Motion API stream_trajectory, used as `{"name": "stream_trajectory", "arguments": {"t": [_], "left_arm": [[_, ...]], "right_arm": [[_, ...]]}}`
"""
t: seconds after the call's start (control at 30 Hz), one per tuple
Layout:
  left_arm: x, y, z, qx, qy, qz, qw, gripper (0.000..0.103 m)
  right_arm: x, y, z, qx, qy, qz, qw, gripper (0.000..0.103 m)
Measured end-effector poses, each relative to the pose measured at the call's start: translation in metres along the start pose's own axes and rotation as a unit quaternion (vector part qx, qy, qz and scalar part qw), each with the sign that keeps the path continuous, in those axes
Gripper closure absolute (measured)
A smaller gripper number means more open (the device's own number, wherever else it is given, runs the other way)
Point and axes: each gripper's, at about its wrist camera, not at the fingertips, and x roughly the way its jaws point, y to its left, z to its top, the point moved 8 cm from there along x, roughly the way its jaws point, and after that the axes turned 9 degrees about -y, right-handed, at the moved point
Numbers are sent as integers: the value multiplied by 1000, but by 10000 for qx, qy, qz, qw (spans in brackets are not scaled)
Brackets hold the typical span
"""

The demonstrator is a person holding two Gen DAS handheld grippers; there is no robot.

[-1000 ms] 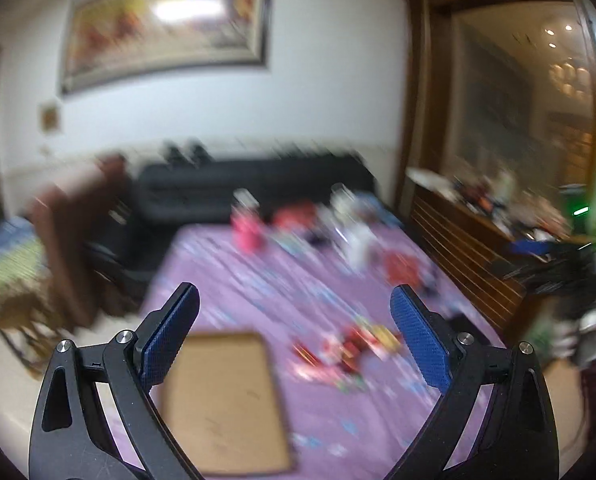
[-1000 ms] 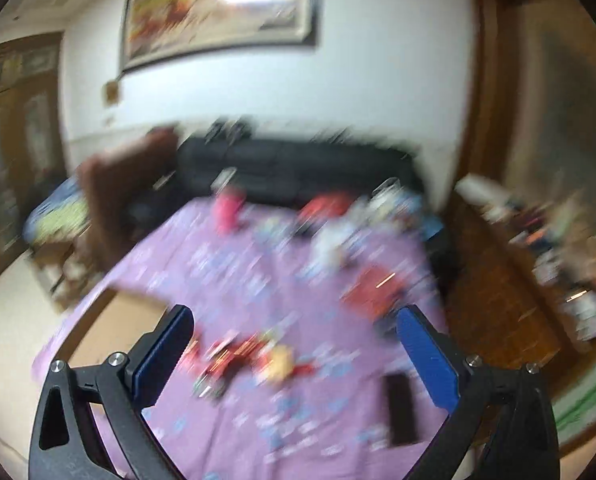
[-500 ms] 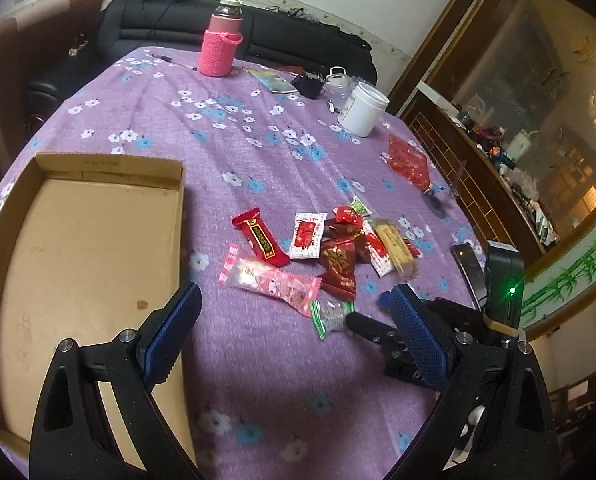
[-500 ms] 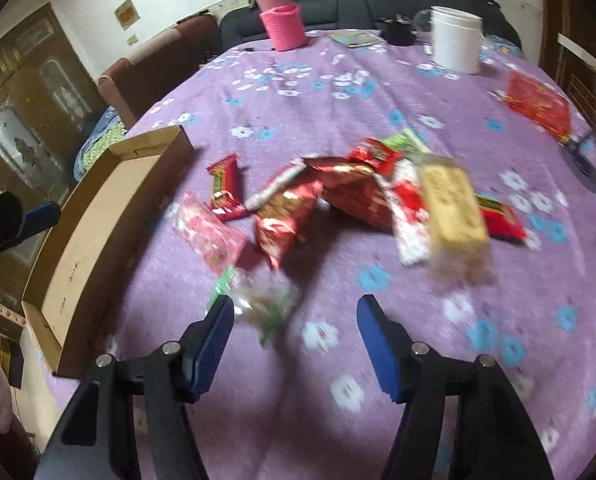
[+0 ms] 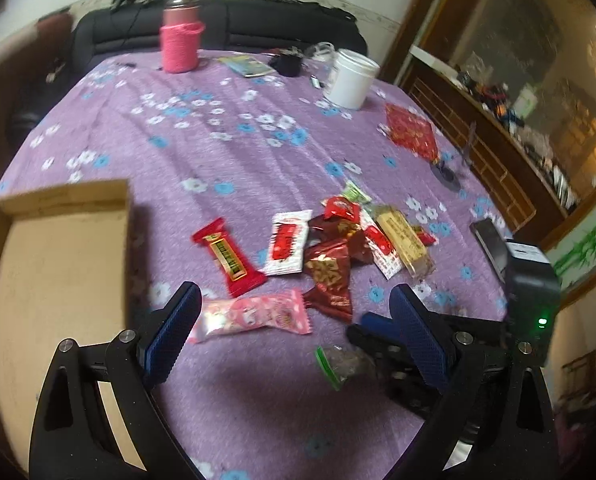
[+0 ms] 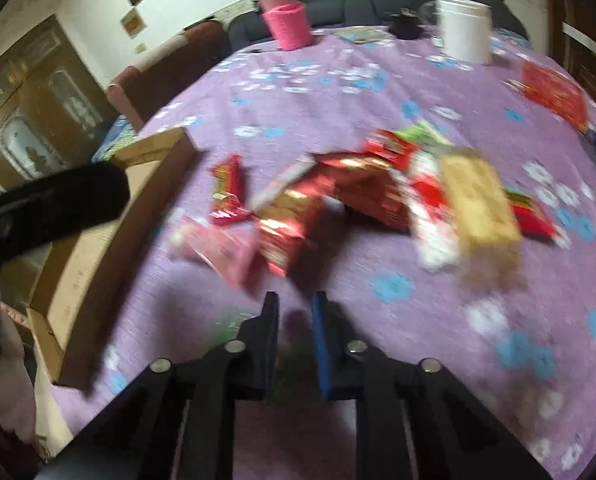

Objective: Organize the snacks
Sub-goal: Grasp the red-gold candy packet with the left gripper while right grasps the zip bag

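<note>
A pile of wrapped snacks (image 5: 338, 240) lies on the purple flowered tablecloth (image 5: 226, 148). A pink packet (image 5: 254, 314) lies nearest, between the fingers of my open left gripper (image 5: 294, 320). A shallow cardboard box (image 5: 58, 264) sits at the left. In the left wrist view my right gripper (image 5: 372, 330) is closed on a small clear packet with a green edge (image 5: 340, 362). In the right wrist view the right gripper (image 6: 294, 312) has its jaws nearly together, with green blur beneath them. The snack pile (image 6: 358, 192) and the box (image 6: 110, 240) lie ahead.
A pink-sleeved bottle (image 5: 180, 36), a white jar (image 5: 352, 78) and a red packet (image 5: 412, 130) stand farther back on the table. A black phone (image 5: 488, 236) lies at the right edge. A dark sofa (image 5: 226, 28) is behind the table.
Both grippers have dropped toward the table. The right gripper's jaws have closed from wide open onto the green-edged packet. The left gripper stays open and has moved nearer the pink packet.
</note>
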Motion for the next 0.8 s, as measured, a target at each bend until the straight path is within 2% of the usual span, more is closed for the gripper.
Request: {"name": "stream_trajectory", "arguments": {"t": [0.07, 0.13, 0.17, 0.33, 0.4, 0.43, 0.47, 0.57, 0.7, 0.77, 0.8], "left_arm": [[13, -13, -3, 292, 61, 40, 9995, 9], [26, -23, -5, 526, 150, 120, 9984, 19], [37, -28, -6, 643, 243, 182, 9975, 21], [79, -33, -7, 866, 455, 515, 9939, 21], [91, -34, -12, 966, 569, 532, 9923, 41], [95, -34, -15, 1026, 645, 516, 9913, 70], [98, -35, -19, 1079, 695, 468, 9906, 74], [94, -35, -20, 1123, 593, 431, 9910, 74], [73, -23, -14, 609, 439, 70, 9972, 74], [54, -16, -9, 309, 272, -141, 9991, 74], [44, -12, -6, 189, 185, -212, 9994, 74]], "right_arm": [[-11, -14, -7, 161, -43, 53, 9998, 86], [-22, -29, -12, 312, -94, 33, 9995, 86], [-25, -34, -13, 360, -134, 37, 9993, 87], [-32, -47, -14, 653, -295, 359, 9968, 85], [-32, -46, -13, 623, -340, 401, 9967, 85], [-33, -46, -14, 613, -350, 407, 9967, 85], [-33, -46, -15, 616, -359, 423, 9966, 84], [-34, -48, -16, 680, -372, 495, 9958, 84], [-35, -47, -15, 653, -371, 478, 9960, 82], [-37, -41, -15, 520, -347, 452, 9970, 73], [-38, -35, -15, 434, -351, 460, 9974, 64]]}}
